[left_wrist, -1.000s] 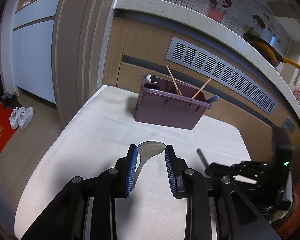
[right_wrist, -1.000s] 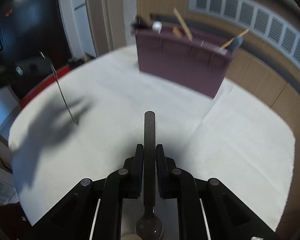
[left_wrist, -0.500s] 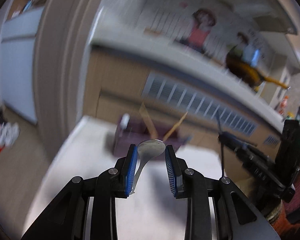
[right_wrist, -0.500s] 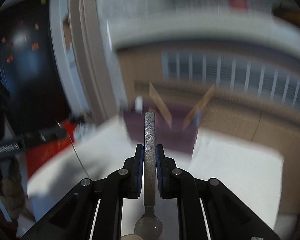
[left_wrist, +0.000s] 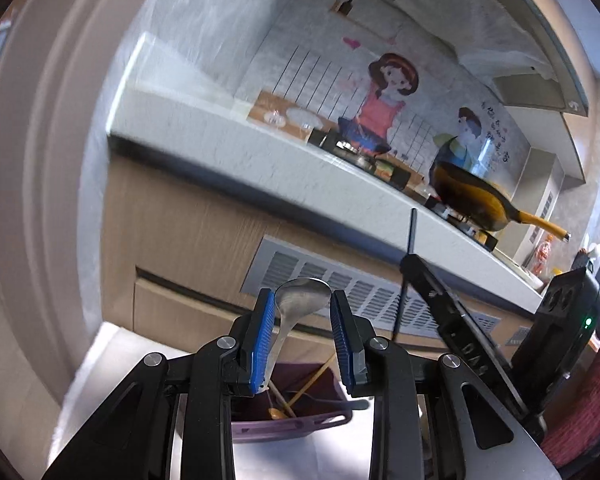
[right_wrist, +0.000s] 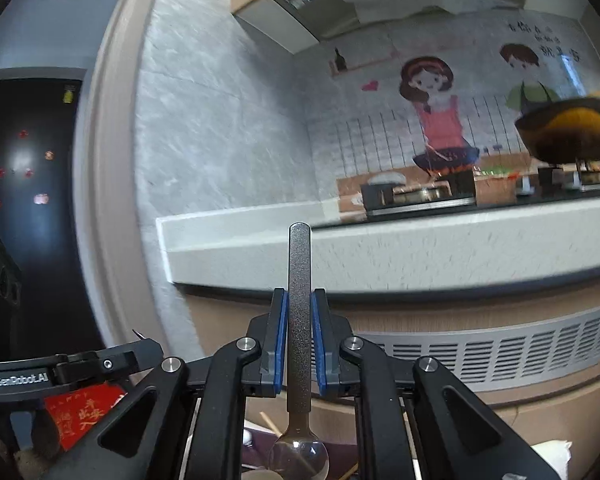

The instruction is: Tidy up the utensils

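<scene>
My left gripper (left_wrist: pixel 302 308) is shut on a silver spoon (left_wrist: pixel 300 298); its bowl sits between the blue pads and its handle runs down along the left pad. Below it stands the purple utensil holder (left_wrist: pixel 296 426) with wooden chopsticks (left_wrist: pixel 312 376) inside, mostly hidden by the gripper body. My right gripper (right_wrist: pixel 299 308) is shut on a dark-handled spoon (right_wrist: pixel 299 280); the handle points forward and the shiny bowl lies back under the jaws. From the left wrist view, the right gripper (left_wrist: pixel 452 312) hangs to the right with that dark handle sticking up.
A grey kitchen counter (right_wrist: pixel 420 256) with a vent grille (left_wrist: pixel 340 288) below it fills the background. A yellow-brown wok (left_wrist: pixel 472 196) sits on the stove. The left gripper body (right_wrist: pixel 80 368) shows at lower left, over a red mat (right_wrist: pixel 84 412). White tablecloth (left_wrist: pixel 100 364) lies below.
Both grippers have risen and tilted upward with their spoons. The table and purple holder dropped to the bottom of both views. The counter and wall now fill them.
</scene>
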